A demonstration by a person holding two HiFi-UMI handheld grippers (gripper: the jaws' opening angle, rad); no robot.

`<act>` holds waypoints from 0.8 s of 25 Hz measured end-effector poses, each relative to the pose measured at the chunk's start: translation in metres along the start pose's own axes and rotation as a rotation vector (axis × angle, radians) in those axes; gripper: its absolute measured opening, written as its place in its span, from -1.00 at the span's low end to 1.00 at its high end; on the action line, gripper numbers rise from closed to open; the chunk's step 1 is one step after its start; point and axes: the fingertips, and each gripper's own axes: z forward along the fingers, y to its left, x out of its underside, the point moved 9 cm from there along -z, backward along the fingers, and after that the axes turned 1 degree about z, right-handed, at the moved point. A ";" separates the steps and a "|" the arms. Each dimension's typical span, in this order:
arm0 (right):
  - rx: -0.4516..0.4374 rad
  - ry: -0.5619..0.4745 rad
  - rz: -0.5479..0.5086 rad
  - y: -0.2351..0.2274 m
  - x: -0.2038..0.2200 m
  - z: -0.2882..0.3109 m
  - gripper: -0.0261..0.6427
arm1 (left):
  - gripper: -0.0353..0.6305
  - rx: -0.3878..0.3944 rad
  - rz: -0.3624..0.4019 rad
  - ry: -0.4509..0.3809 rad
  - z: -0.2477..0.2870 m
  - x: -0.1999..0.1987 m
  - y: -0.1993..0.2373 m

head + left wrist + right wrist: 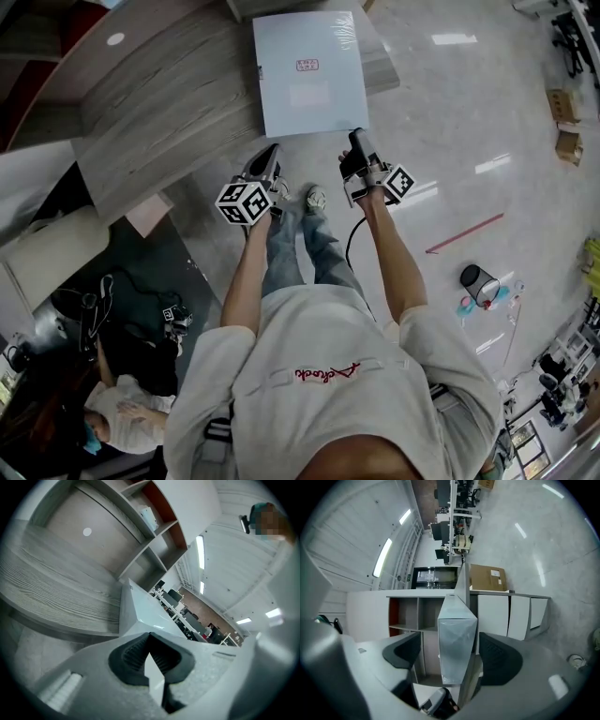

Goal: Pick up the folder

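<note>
Black-padded right tool (449,648) spread wide astride the near edge of the pale folder (307,75), pads clear of it on both sides. Left tool (150,641) pinched shut, tip near the folder's near left corner. Folder flat on the wood-grain counter (159,103), near end jutting past the edge over glossy floor (450,112); open shelving (154,536) beyond the counter.

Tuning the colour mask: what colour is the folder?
The folder is pale blue-white with a small red mark; clearest in the head view.
</note>
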 end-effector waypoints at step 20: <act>-0.062 -0.030 0.053 -0.016 -0.007 0.043 -0.02 | -0.90 -0.052 0.022 0.033 -0.015 0.001 0.016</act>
